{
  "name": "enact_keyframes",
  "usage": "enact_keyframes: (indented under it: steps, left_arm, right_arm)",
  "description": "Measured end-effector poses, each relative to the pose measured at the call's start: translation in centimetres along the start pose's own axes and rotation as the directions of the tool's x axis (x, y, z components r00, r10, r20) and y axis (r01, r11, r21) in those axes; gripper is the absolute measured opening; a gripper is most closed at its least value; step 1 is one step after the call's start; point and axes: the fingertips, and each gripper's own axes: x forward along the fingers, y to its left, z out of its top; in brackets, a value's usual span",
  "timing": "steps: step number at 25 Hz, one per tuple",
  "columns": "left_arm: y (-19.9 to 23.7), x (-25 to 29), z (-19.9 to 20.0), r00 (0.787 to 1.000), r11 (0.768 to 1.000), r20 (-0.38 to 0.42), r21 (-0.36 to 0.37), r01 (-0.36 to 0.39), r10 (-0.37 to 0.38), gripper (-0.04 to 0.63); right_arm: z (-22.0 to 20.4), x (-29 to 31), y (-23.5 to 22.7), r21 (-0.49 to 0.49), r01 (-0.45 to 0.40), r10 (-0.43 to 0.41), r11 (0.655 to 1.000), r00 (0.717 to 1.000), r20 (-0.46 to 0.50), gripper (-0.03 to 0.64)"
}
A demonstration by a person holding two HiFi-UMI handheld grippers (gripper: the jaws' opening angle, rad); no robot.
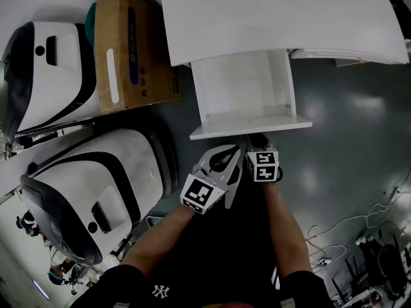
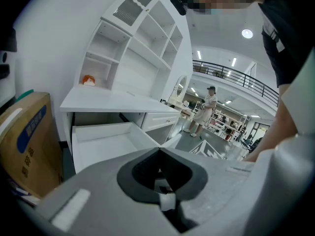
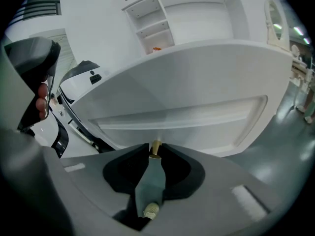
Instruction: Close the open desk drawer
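White drawer (image 1: 244, 88) is standing open beneath the worktop (image 1: 276, 18), the right claw (image 3: 155, 155) is pinching its brass knob (image 3: 155, 146), the left claw (image 2: 158, 150) is hovering closed and empty; pushing straight inward, squarely and gently, is looking wisest

a white "ny" emblem (image 1: 160, 292) on the black shirt (image 1: 122, 284); box (image 1: 148, 56) print illegible.

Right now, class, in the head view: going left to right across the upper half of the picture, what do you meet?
white machine → cardboard box → open drawer
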Motion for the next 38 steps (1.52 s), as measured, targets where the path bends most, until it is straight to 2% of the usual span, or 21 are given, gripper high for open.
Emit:
enact_keyframes:
  steps: [12, 29, 38]
  left_arm:
    - [2.5, 1.4, 1.9, 0.999, 0.999, 0.027, -0.01, -0.042, 0.042, 0.0]
    - [7.1, 3.8, 5.3, 0.991, 0.992, 0.053, -0.046, -0.118, 0.12, 0.0]
    - [9.0, 5.3, 7.0, 0.989, 0.99, 0.062, -0.052, -0.129, 0.132, 0.0]
  right_arm:
    - [3.2, 2.3, -1.2, 0.0, 0.009, -0.009, 1.0, 1.0, 0.011, 0.1]
    - [9.1, 6.2, -2.0, -0.008, -0.033, 0.033, 0.999, 0.999, 0.004, 0.101]
    - [12.1, 8.2, -2.6, -0.019, -0.04, 0.04, 0.999, 0.999, 0.005, 0.101]
